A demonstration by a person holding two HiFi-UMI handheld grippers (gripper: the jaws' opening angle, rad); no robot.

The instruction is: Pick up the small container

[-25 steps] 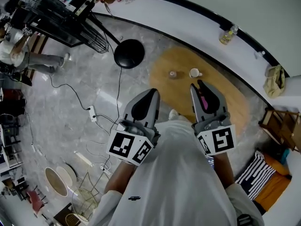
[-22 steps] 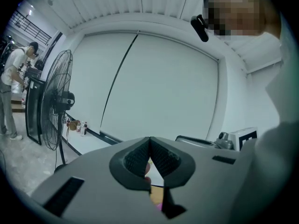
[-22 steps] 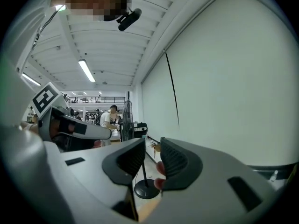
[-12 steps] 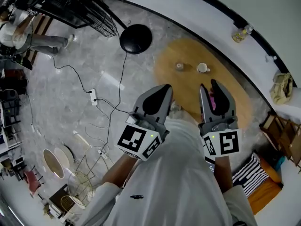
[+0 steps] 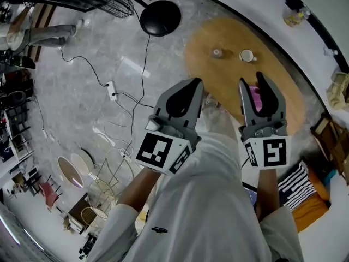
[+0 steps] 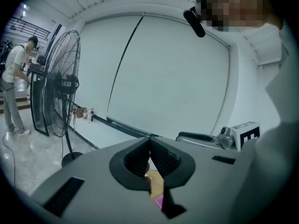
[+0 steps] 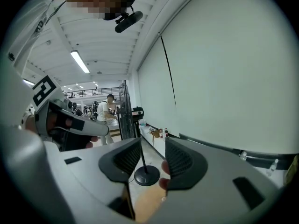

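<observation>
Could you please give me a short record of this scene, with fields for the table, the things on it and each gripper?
table: oval wooden table on a grey stone floor
small container: small container, upright on the far part of the table, untouched
cup: white cup beside the container, apart from it
left gripper: left gripper, jaws together, empty, by the table's near edge
right gripper: right gripper, jaws apart and just been opening, nothing between them, short of the cup
fan base: black round fan base on the floor beside the table
</observation>
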